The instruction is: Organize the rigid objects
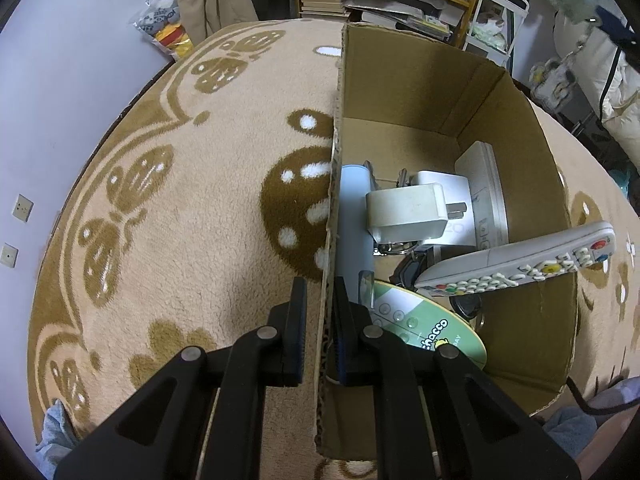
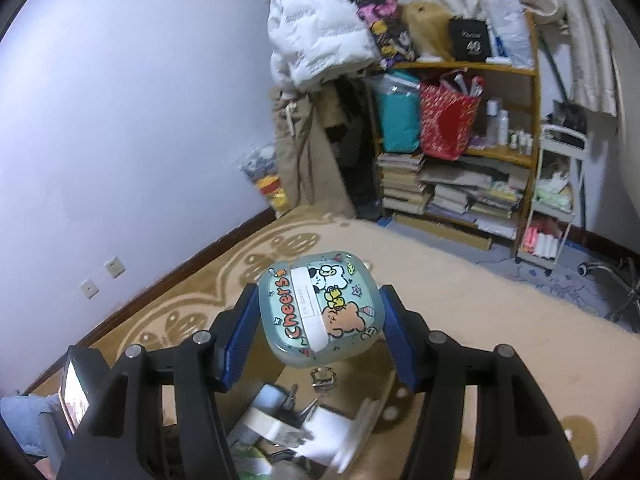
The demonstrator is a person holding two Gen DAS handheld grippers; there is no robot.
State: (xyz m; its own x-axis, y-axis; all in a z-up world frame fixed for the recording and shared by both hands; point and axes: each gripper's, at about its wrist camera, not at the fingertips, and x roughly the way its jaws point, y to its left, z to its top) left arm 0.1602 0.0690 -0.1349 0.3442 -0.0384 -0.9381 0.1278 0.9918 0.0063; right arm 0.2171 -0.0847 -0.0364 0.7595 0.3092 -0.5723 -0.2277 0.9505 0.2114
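Above the cardboard box, right tongs grip a cartoon case; left tongs pinch its wall.

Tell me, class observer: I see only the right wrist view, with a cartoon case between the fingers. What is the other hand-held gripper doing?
Observer: The left hand-held gripper is shut on the wall of the box, one finger outside and one inside.
Operator: What lies in that box?
Observer: A grey remote leans on its right wall, buttons up.
Operator: Anything else?
Observer: A white charger, prongs pointing right, lies mid-box, and a green-faced item lies nearest the left hand-held gripper.
Operator: And my case?
Observer: The case sits between the right hand-held gripper fingers; it does not show in the left wrist view.
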